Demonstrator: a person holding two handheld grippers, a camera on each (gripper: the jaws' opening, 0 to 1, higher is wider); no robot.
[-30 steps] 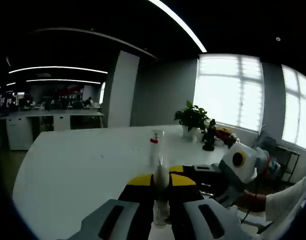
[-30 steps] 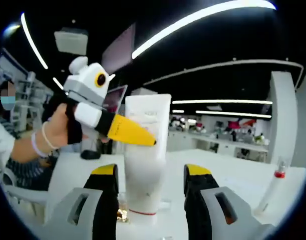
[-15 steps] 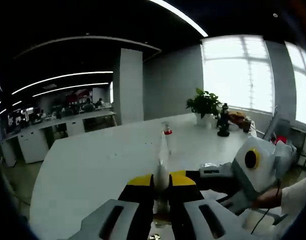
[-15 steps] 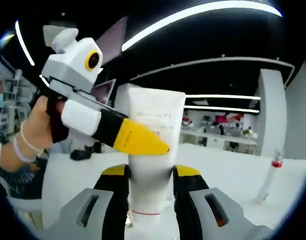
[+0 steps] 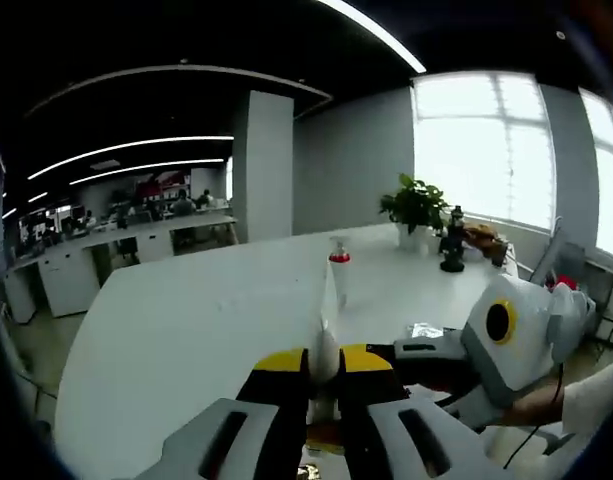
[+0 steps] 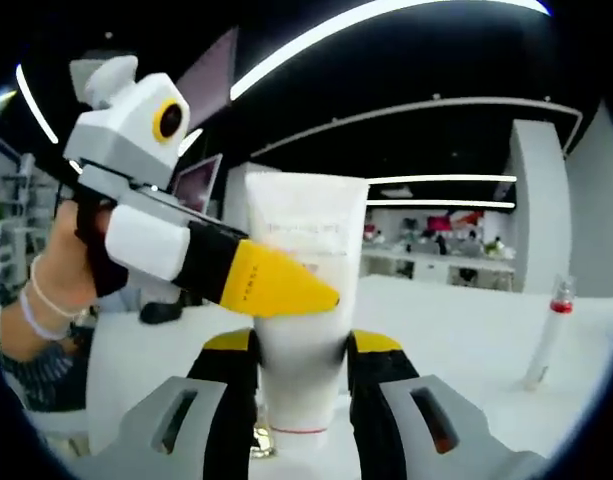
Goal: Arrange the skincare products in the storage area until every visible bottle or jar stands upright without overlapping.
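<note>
Both grippers clamp upright tube

Open-plan office: desk rows, strip lights.

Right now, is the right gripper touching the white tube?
Touching. In the right gripper view, the right gripper has both yellow-tipped jaws pressed flush against the sides of the white tube, with no gap on either side.
</note>
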